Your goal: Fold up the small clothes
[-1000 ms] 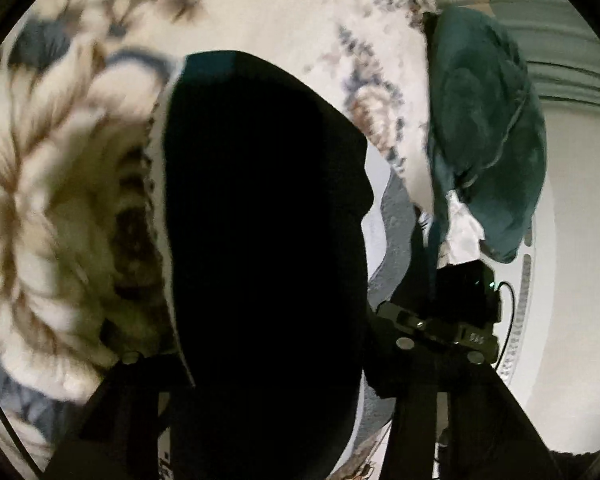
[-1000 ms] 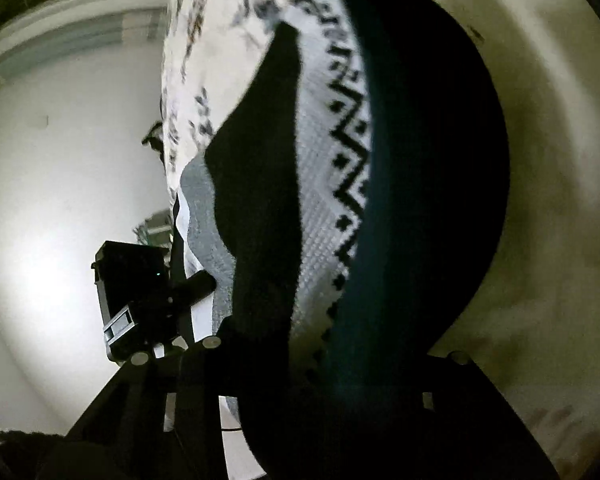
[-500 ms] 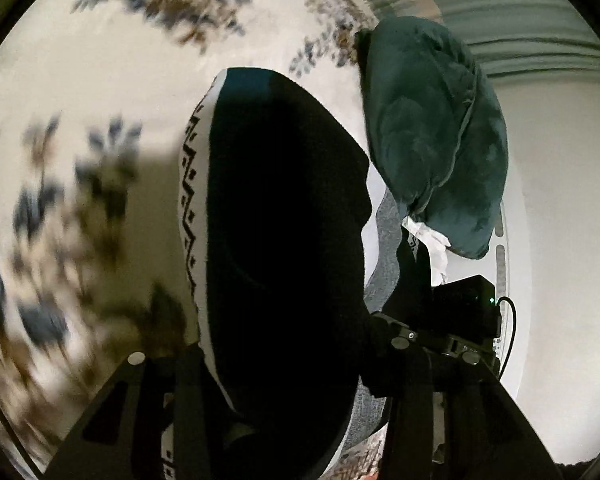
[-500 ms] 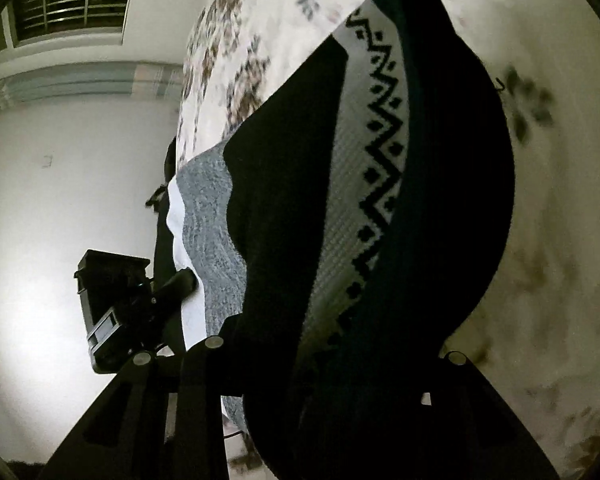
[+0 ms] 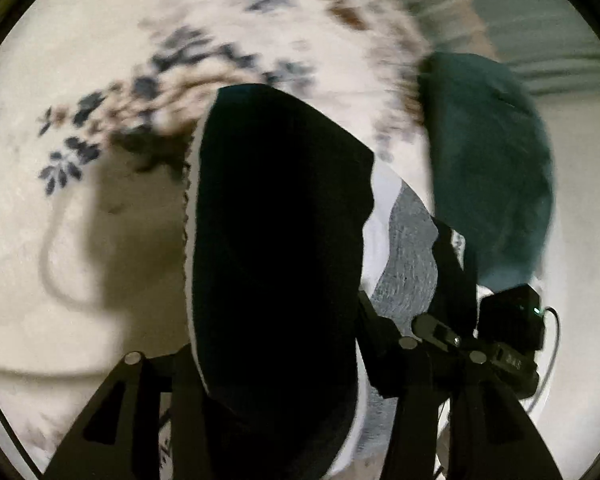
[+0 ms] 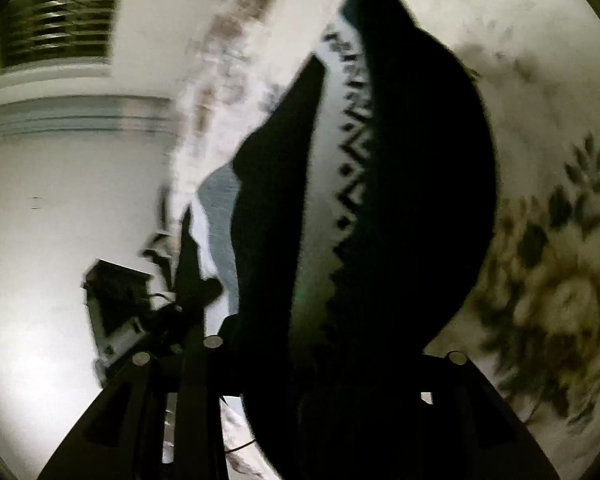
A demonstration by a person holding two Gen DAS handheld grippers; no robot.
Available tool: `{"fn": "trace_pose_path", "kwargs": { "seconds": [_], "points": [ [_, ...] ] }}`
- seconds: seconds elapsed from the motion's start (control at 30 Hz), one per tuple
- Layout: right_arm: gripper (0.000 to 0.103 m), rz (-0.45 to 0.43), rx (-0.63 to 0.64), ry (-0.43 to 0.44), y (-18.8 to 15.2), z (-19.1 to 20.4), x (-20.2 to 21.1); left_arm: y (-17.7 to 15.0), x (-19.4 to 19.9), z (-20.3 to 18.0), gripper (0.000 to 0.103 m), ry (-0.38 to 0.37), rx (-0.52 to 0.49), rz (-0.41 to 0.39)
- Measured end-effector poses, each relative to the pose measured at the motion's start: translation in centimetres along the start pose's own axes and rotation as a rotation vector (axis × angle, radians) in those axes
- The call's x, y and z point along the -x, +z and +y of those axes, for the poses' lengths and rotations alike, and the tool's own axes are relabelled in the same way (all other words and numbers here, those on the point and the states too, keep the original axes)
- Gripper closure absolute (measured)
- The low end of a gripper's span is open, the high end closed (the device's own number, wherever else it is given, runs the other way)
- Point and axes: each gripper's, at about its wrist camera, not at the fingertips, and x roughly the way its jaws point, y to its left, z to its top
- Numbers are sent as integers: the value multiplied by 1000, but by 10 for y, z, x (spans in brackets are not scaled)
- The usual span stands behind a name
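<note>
- Fabric fills the space between the fingers of our left hand-held gripper (image 5: pixel 276 412): a dark garment (image 5: pixel 276 240) bulges up from the jaws, which are clenched on it.
- In the left wrist view we see the garment's near face as almost black, with a thin white edge and a hint of zigzag trim along its left side, and a white and grey band (image 5: pixel 408 264) showing on its right.
- Our right hand-held gripper (image 6: pixel 340 412) is likewise clamped on the same garment (image 6: pixel 420 200), which rises between its fingers and hides most of the view ahead.
- From the right wrist view we make out a white panel with a black zigzag pattern (image 6: pixel 348 168) running up the middle of the cloth, dark fabric on both sides of it.
- Each camera catches the other hand-held gripper close beside it, so we hold the garment stretched between the two, lifted clear above the bed.
- Below and behind lies a cream bedspread with floral print (image 5: pixel 100 128), blurred in both views.
- A dark teal cushion (image 5: pixel 496 160) sits at the far right of the left wrist view, at the edge of the bed.
- A window with slats (image 6: pixel 60 24) shows at the upper left of the right wrist view.
</note>
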Motion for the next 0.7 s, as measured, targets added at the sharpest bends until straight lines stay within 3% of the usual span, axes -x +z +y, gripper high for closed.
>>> {"fn": "trace_pose_path", "kwargs": {
  "seconds": [0.03, 0.1, 0.17, 0.2, 0.27, 0.3, 0.4, 0.5, 0.63, 0.7],
  "points": [
    [54, 11, 1, -75, 5, -1, -6, 4, -7, 6, 57, 40, 0, 4],
    [23, 8, 34, -176, 6, 2, -8, 5, -18, 12, 57, 103, -26, 22],
    [8, -13, 93, -267, 4, 10, -3, -4, -12, 7, 49, 116, -52, -6],
    [8, -30, 140, -341, -2, 16, 0, -9, -9, 3, 45, 138, -66, -18],
    [7, -72, 211, -479, -20, 28, 4, -20, -1, -7, 20, 222, -102, -49],
    [5, -87, 225, -515, -24, 31, 0, -28, 5, -14, 16, 283, -130, -76],
    [1, -153, 254, -637, -57, 26, 30, -45, 21, -23, 14, 453, -193, -137],
    [1, -225, 261, -724, -88, 41, 53, -61, 30, -32, 3, 571, -228, -167],
    [1, -327, 262, -801, -115, 63, 96, -78, 52, -55, 3, 663, -249, -219],
    [1, -374, 254, -820, -129, 76, 124, -91, 72, -67, 2, 662, -246, -246]
  ]
}}
